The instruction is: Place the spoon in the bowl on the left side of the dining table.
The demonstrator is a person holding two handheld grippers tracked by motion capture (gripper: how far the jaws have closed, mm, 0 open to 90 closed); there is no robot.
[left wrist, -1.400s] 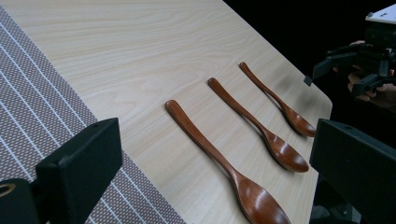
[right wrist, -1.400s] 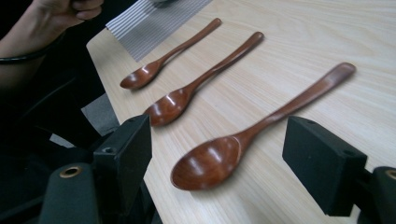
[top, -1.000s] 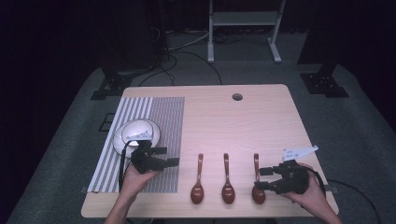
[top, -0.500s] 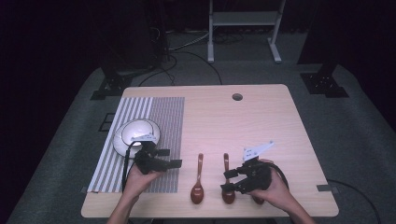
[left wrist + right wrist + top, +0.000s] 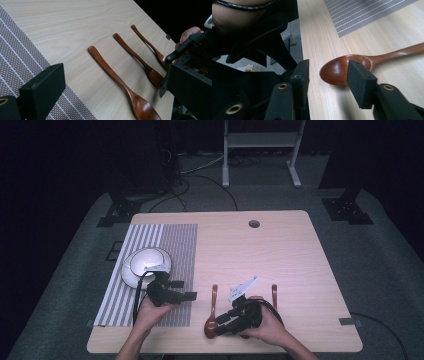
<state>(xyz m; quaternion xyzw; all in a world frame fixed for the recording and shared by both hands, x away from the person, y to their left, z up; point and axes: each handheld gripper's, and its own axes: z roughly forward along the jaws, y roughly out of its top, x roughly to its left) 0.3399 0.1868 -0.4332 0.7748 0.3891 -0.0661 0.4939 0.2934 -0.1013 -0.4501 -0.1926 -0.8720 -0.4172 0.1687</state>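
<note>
High view: beside the striped mat on the worktop, we see three spoons; the right tool hovers at the nearest spoon.

Left gripper view: the left tool is released, holding nothing.

Right gripper view: the right tool, jaws parted, straddles the spoon's bowl. We judge that closing on this rounded, glossy bowl could squirt it sideways off the mat-side edge.

A dim lab or recording studio: a lone wooden table with a cable hole stands on grey carpet, dark surroundings all round. Black stand feet, loose floor cables and a white metal frame sit behind.
</note>
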